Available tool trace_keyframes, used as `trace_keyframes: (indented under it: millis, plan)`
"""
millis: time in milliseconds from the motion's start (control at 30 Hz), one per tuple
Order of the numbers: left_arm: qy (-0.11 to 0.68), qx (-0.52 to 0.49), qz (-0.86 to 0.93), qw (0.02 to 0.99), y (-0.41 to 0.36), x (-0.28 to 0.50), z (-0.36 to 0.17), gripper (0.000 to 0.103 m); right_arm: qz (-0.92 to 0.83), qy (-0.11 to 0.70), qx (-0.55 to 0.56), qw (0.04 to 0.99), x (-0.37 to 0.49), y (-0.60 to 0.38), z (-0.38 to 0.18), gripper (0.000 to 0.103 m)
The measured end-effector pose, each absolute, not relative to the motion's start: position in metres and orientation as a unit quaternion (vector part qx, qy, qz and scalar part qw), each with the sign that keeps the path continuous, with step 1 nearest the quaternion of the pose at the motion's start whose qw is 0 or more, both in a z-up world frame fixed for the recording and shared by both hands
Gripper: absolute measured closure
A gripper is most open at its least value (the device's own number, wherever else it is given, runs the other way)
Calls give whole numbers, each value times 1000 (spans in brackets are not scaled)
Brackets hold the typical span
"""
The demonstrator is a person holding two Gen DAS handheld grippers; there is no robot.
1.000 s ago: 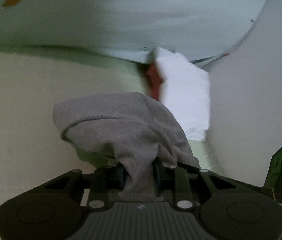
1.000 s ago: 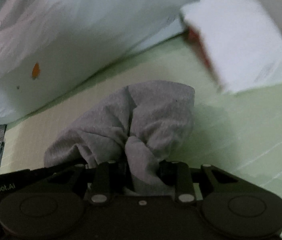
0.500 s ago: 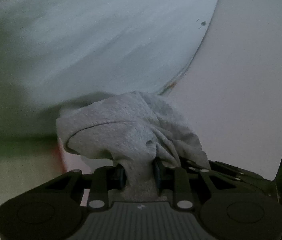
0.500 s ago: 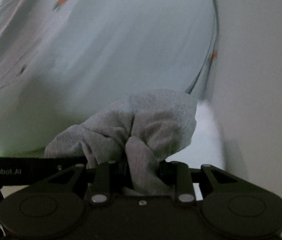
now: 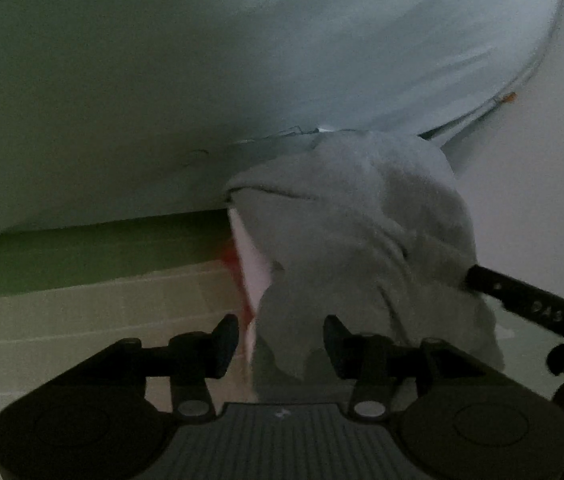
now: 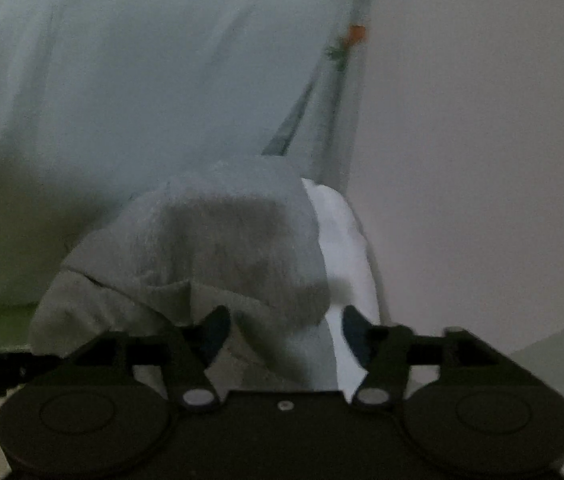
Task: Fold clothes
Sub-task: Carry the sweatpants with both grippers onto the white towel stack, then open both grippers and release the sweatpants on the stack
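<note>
1. Two grippers sit low in their own views, each with its jaws spread apart and a grey garment (image 5: 353, 240) bunched in the gap between the fingers.
2. On the left gripper (image 5: 280, 332), the two dark fingers stand wide, and the cloth hangs in the space between them without either pad pressing on it.
3. On the right gripper (image 6: 282, 326), the jaws are likewise apart; the grey garment (image 6: 218, 248) lies just ahead of and over the fingertips, loose, not pinched.
4. The garment is a soft heap with a rounded top and a seamed edge showing on its left side in both views.
5. It rests on or against a white folded cloth (image 6: 345, 240), which peeks out at the garment's right in the right wrist view and at its lower left in the left wrist view (image 5: 252, 264), with a red smear beside it.
6. A dark bar from the other gripper (image 5: 521, 300) reaches in from the right of the left wrist view, touching the garment's edge.
7. Under all this lies a pale green mat (image 5: 82, 300).
8. Behind rises a large pale bluish sheet (image 5: 242, 80), and beyond it a plain wall (image 6: 481, 160).
</note>
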State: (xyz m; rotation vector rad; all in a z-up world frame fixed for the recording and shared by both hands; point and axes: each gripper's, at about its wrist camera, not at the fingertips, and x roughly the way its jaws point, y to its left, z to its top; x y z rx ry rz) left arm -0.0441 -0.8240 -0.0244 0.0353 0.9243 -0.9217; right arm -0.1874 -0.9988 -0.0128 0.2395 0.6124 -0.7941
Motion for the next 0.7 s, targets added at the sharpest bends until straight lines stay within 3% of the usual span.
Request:
trace_keyframes:
  millis: [200,433,700]
  plan:
    - [373,51,-442,814,-784,-81,0,33,-394,273,107,871,-214,-943,-3,20]
    - [309,84,-467,824,-731,-160,17,1,-392,266,128,872,-275,-885,13,19]
    - [316,94,-486,810,-687,-216,14,1,-406,258,174,859,-325,-832,16,16]
